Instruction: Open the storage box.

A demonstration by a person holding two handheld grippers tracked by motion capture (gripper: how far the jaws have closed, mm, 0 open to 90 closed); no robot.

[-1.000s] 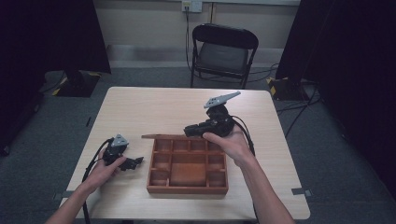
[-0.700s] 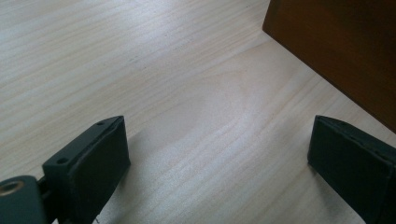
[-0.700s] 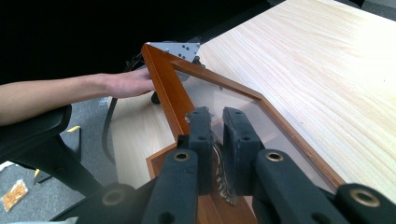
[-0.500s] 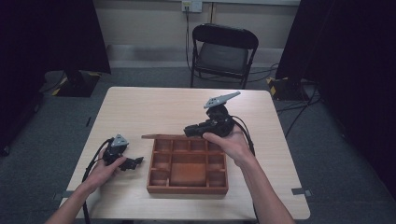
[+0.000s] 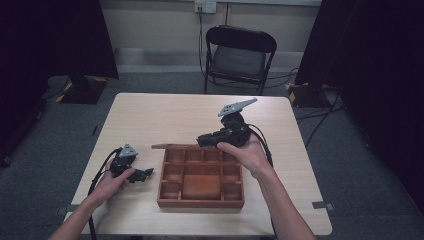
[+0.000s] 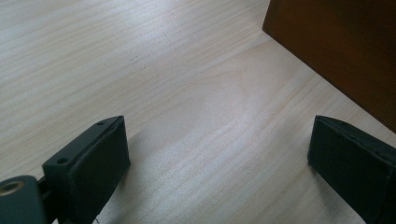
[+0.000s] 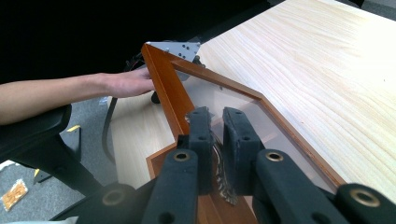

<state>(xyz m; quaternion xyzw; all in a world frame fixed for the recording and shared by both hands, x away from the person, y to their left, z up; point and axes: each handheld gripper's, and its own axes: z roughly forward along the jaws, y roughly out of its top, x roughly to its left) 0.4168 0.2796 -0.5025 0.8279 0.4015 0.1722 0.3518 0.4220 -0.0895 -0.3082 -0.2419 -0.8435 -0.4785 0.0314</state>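
The left gripper (image 5: pixel 145 174) is rested on the table (image 5: pixel 160 120), jaws spread wide and empty, just beside the wooden compartment box (image 5: pixel 201 177). Farther off, the box's glazed lid (image 7: pixel 224 100) is pinched at its edge by the nearly closed right gripper (image 5: pixel 204 140).

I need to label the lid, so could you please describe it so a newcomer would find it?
On the pale wooden table sits a compartmented wooden box. The lid is along its far edge, clamped in the right tool: a clear pane in a thin brown frame.
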